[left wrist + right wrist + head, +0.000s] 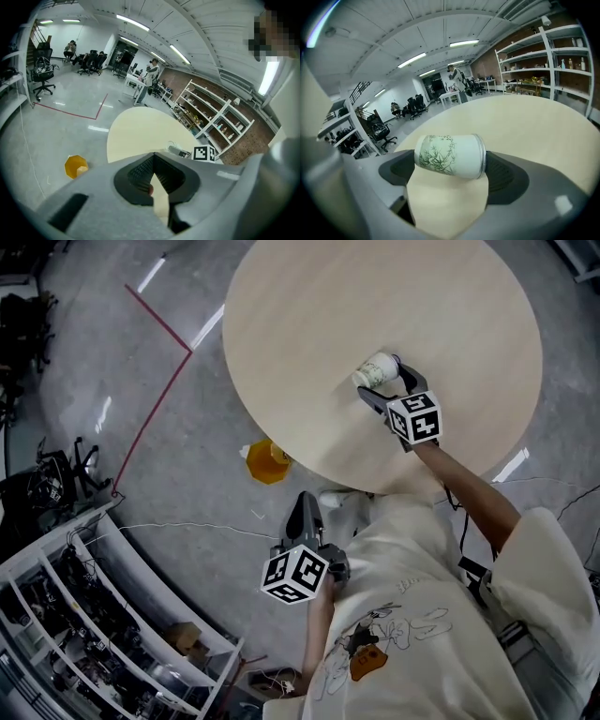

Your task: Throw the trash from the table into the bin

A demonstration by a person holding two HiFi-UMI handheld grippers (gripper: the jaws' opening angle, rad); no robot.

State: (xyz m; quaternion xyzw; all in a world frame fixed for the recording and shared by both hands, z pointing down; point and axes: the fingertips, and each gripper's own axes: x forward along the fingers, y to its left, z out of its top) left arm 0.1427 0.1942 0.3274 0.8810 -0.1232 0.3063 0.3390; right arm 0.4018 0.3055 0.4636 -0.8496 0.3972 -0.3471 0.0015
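A white paper cup [377, 369] [451, 155] with a green bamboo print lies on its side on the round beige table [309, 324] [534, 122]. My right gripper [386, 382] [452, 164] is shut on the cup, base against one pad and rim against the other. The left gripper [307, 505] [153, 161] hangs below the table edge beside the person's body, jaws shut with nothing between them. A yellow bin [267, 463] [75, 166] stands on the floor by the table's near edge, with something pale inside.
Metal shelving [84, 615] full of gear lines the lower left. A red tape line [155, 399] crosses the grey floor. Office chairs [43, 77] and a standing person [151, 72] are far off. More shelves [543, 70] stand behind the table.
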